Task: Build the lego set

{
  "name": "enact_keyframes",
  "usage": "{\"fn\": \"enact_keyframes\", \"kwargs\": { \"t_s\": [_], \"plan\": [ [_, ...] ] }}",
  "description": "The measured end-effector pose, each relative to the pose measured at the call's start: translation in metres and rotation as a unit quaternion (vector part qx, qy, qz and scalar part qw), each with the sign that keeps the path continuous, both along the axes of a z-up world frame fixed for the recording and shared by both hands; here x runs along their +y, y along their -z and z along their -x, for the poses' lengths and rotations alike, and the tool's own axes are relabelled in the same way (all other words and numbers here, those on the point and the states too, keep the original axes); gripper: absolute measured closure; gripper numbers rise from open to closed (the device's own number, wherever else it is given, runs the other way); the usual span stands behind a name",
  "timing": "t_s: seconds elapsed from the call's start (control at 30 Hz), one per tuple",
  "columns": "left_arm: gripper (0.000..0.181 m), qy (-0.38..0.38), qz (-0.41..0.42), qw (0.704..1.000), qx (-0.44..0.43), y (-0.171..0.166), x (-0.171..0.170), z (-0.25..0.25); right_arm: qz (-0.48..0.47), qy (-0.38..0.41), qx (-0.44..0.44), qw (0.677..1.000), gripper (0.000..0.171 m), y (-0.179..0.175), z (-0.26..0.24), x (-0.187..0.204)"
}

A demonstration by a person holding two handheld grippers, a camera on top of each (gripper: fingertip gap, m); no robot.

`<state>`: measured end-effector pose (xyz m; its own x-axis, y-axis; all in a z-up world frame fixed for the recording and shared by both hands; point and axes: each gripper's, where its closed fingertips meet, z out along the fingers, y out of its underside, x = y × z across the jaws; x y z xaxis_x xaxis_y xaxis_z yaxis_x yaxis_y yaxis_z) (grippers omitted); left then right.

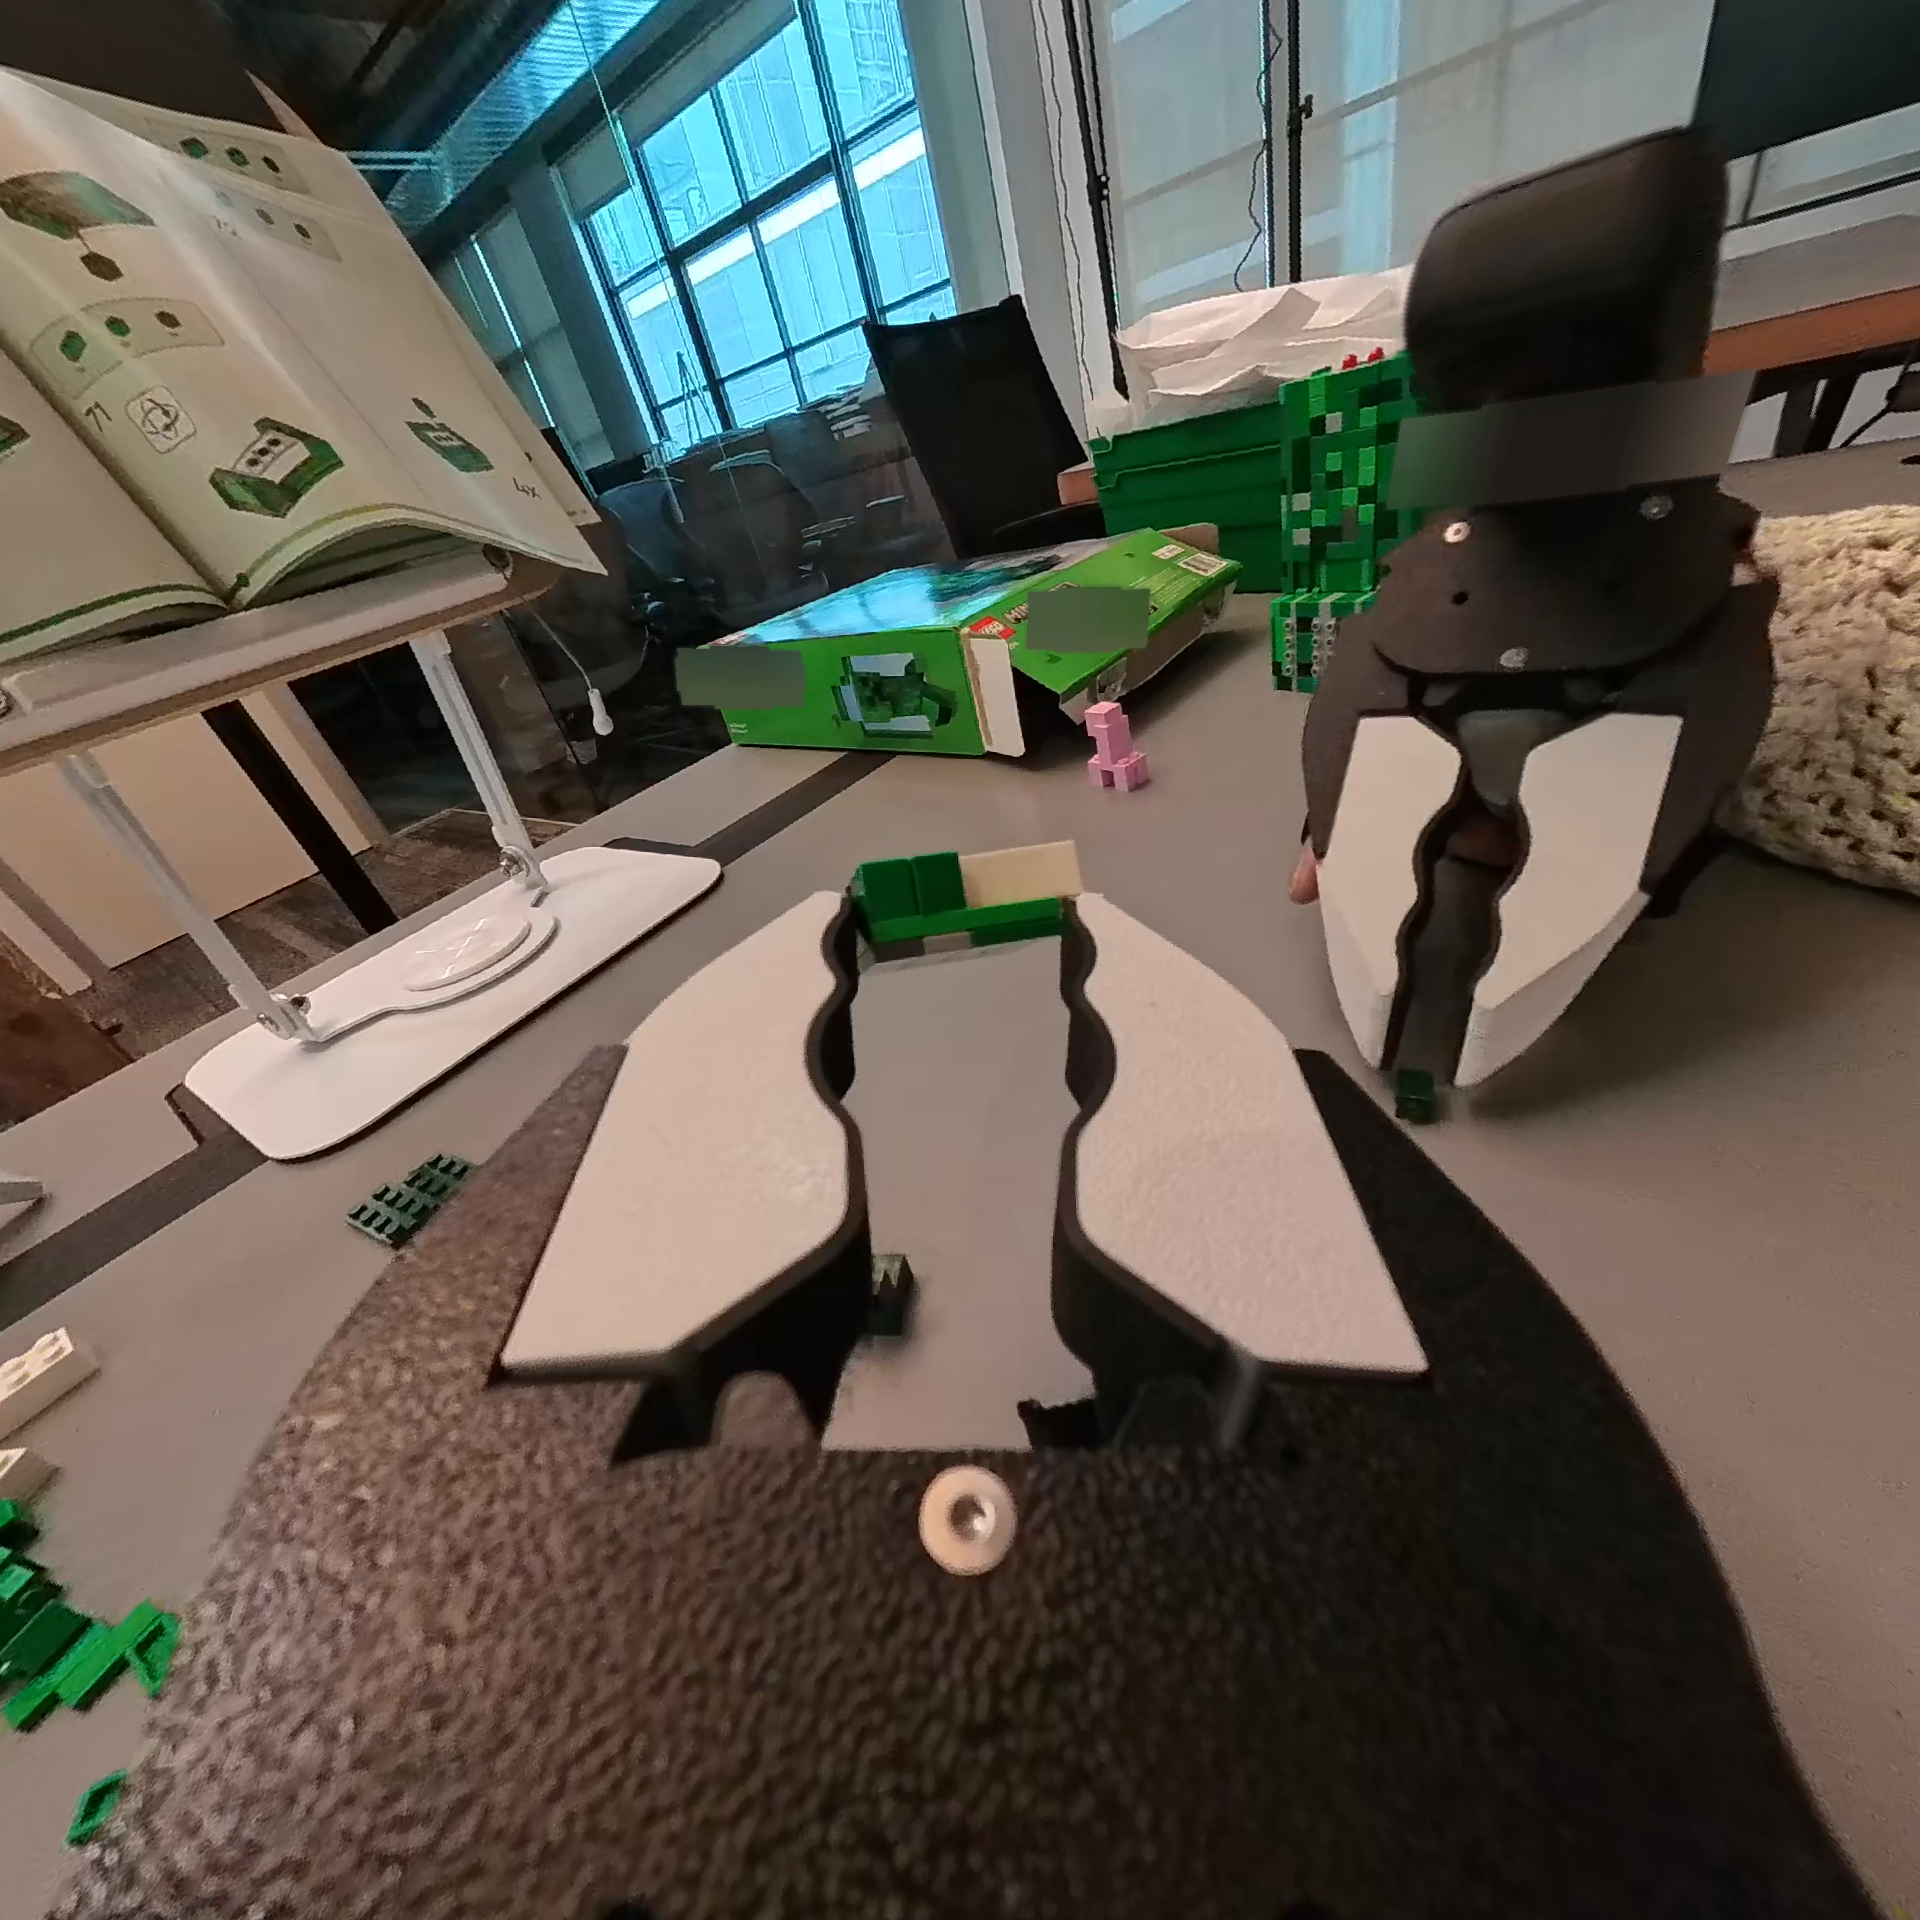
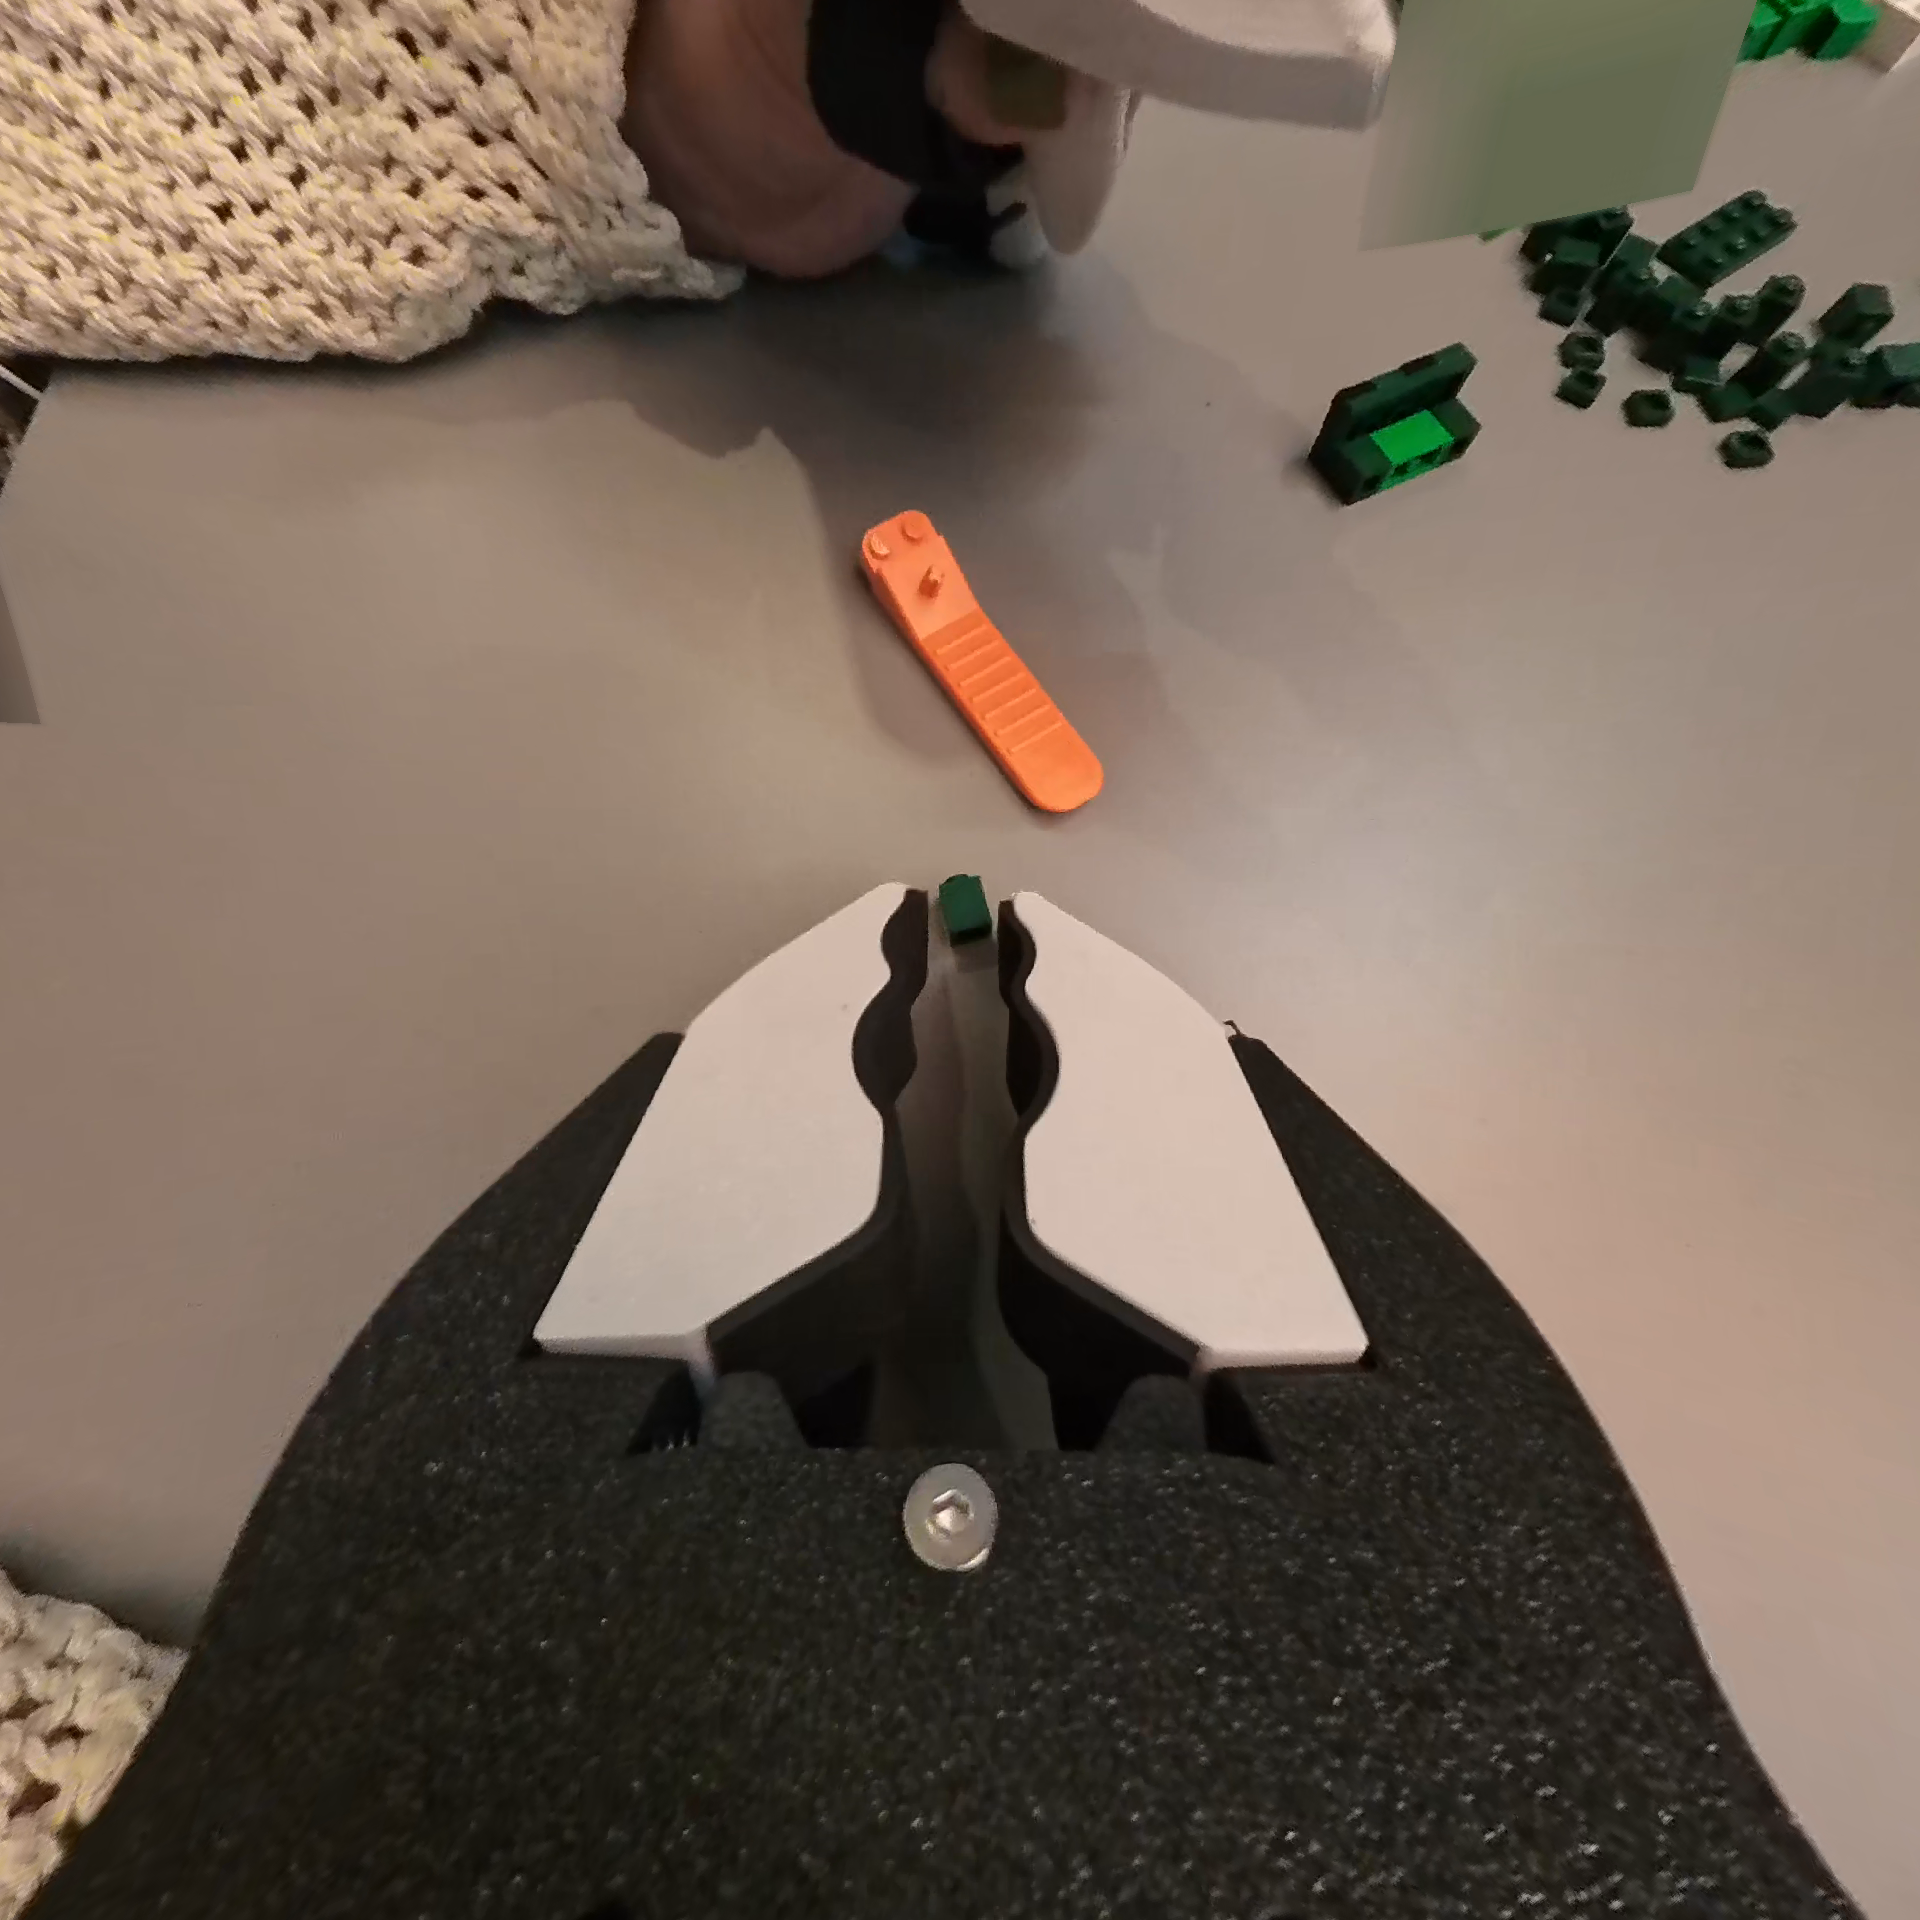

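My left gripper (image 1: 961, 920) is shut on a small build of green bricks with a white piece on top (image 1: 966, 899), held at the fingertips just above the grey table (image 1: 1558, 1299). My right gripper (image 2: 966, 909) points down at the table and is closed on a small dark green brick (image 2: 961, 914) at its very tips. The right gripper also shows in the left wrist view (image 1: 1421, 1075), to the right of the build, with the brick (image 1: 1419, 1099) at table level. A white finger of the left gripper (image 2: 1195, 62) shows at the top of the right wrist view.
An open instruction booklet (image 1: 208, 395) rests on a white stand (image 1: 457, 987) at left. A green box (image 1: 935, 665), a pink figure (image 1: 1114, 748) and a tall green build (image 1: 1335, 520) stand behind. An orange brick separator (image 2: 977, 665), a dark green sub-build (image 2: 1397, 426) and several loose dark green bricks (image 2: 1714, 322) lie near the right gripper. Loose green pieces (image 1: 73, 1652) lie at lower left.
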<state>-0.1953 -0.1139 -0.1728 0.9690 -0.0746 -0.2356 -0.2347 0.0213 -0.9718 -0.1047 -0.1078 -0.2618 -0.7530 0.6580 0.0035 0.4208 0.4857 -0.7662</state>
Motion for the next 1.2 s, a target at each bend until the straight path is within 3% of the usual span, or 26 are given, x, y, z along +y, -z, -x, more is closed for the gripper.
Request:
{"fn": "enact_keyframes", "kwargs": {
  "t_s": [0.33, 0.5, 0.63, 0.8, 0.97, 1.2],
  "plan": [
    [0.144, 0.026, 0.022, 0.999, 0.000, 0.006, 0.000, -0.005, -0.003, 0.020, 0.033, 0.999, 0.164, -0.010, 0.007, 0.005],
    [0.145, 0.097, 0.113, 0.989, -0.010, 0.027, -0.003, -0.022, 0.039, 0.041, 0.133, 0.989, 0.164, -0.052, 0.016, 0.004],
    [0.145, 0.151, 0.226, 0.960, -0.070, 0.051, -0.012, -0.037, 0.051, 0.038, 0.153, 0.986, 0.164, -0.070, 0.016, -0.006],
    [0.145, 0.192, 0.300, 0.930, -0.092, 0.068, -0.020, -0.053, 0.018, 0.016, 0.123, 0.992, 0.164, -0.057, 0.017, -0.025],
    [0.145, 0.217, 0.320, 0.918, -0.089, 0.072, -0.024, -0.063, -0.040, 0.012, 0.095, 0.995, 0.164, -0.037, 0.019, -0.028],
    [0.145, 0.235, 0.357, 0.898, -0.102, 0.072, -0.034, -0.071, -0.044, -0.010, 0.082, 0.996, 0.164, -0.033, 0.015, -0.036]
  ]
}}
